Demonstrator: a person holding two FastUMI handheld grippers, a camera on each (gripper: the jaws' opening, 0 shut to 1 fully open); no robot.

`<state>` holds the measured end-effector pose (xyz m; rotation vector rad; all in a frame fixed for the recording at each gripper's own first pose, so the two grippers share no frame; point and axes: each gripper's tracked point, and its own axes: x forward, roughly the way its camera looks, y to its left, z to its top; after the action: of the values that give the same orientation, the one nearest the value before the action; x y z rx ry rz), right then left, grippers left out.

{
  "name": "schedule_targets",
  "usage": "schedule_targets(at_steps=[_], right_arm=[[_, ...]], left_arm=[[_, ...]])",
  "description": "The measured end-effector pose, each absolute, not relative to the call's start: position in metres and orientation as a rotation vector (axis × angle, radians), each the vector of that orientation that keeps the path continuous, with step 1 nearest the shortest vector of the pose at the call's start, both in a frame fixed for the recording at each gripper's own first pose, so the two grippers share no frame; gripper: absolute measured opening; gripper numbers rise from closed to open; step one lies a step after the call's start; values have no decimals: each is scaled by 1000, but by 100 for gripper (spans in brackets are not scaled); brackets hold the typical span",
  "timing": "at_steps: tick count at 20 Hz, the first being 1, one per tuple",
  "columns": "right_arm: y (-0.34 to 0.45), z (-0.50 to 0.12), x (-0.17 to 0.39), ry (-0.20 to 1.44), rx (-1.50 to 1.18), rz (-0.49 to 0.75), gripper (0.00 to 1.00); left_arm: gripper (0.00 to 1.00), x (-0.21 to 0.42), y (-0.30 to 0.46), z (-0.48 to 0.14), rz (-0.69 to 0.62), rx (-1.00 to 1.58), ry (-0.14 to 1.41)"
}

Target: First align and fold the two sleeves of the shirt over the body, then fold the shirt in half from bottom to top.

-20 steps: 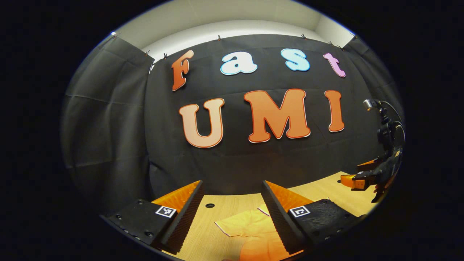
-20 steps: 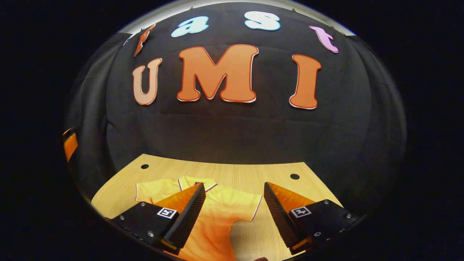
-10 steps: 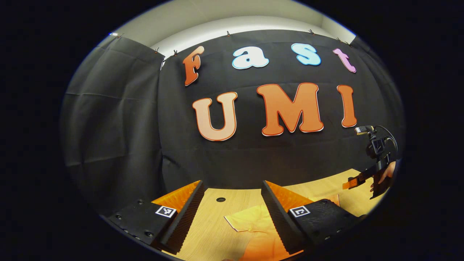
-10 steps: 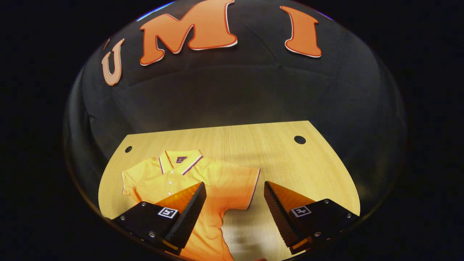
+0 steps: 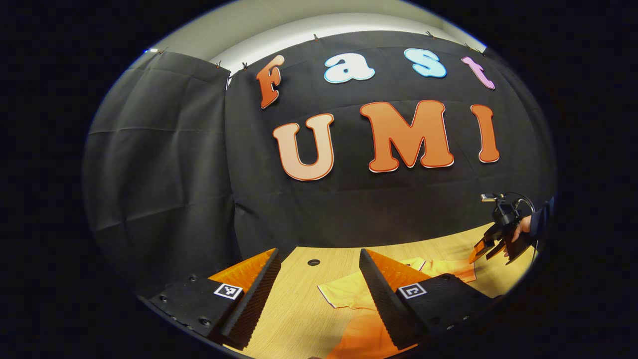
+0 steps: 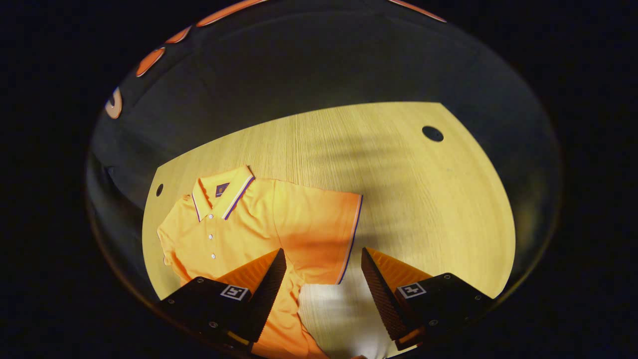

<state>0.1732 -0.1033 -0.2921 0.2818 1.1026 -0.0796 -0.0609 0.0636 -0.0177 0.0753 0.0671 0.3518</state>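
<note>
An orange polo shirt (image 6: 239,229) with a striped collar lies flat on the wooden table (image 6: 408,199), front up. Its right sleeve (image 6: 324,234) spreads out toward the table's middle. My right gripper (image 6: 323,279) hangs open above that sleeve's hem, nothing between its fingers. In the left gripper view the shirt (image 5: 349,294) lies low and ahead, its other sleeve by my left gripper (image 5: 319,286), which is open and empty above the table. The right gripper (image 5: 491,244) and the hand holding it appear at the far right of that view, tilted down.
The table has a round cable hole near each back corner (image 6: 432,133) (image 6: 159,190) (image 5: 313,262). Black cloth walls close the booth behind and to the left. Bare wood lies to the right of the shirt.
The right gripper has tipped downward and come lower over the shirt's right sleeve. The left gripper has drifted slightly, bringing more of the shirt and table into its view. Both stay open.
</note>
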Motion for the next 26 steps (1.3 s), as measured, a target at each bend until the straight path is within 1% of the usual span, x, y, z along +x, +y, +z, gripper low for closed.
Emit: schedule_targets(at_steps=[2,5,7,9,11,12,13,14,15,16,17,18,19,21,22,23,24,26], right_arm=[[-106,-302,179,1138,304,-93,91],[-113,-322,192,1161,245,-97,89],[-118,-341,189,1226,214,-106,89],[-119,-354,191,1247,184,-106,89],[-127,-364,190,1281,123,-140,80],[-126,-362,195,1270,114,-144,78],[-124,-365,198,1280,102,-139,71],[-121,-362,198,1278,99,-134,70],[-118,-362,199,1273,93,-124,60],[-116,-361,200,1263,75,-100,59],[-115,-362,201,1259,65,-82,49],[-116,-361,201,1264,88,-94,40],[-115,-359,201,1271,110,-94,15],[-102,-353,197,1304,225,-40,13],[-102,-345,207,1263,259,-56,14],[-94,-341,210,1235,288,-32,6],[-80,-330,207,1237,323,25,6],[-74,-321,214,1199,289,41,6]], left_arm=[[99,-68,68,-18,374,83,75],[99,-76,70,-22,396,75,88],[99,-81,69,-24,404,58,96],[99,-84,70,-30,416,49,116],[99,-87,71,-34,428,41,128],[99,-87,72,-34,433,43,132],[99,-87,71,-34,436,46,134],[99,-87,71,-34,435,49,136],[99,-86,69,-35,432,50,138],[100,-84,67,-34,430,49,139],[100,-84,67,-35,429,47,139],[99,-83,68,-35,430,46,140],[99,-84,69,-35,432,46,141],[99,-86,68,-35,434,47,144],[99,-88,68,-33,435,50,143],[99,-90,67,-34,438,53,146],[99,-91,68,-34,443,58,147],[99,-93,71,-34,452,58,145]])
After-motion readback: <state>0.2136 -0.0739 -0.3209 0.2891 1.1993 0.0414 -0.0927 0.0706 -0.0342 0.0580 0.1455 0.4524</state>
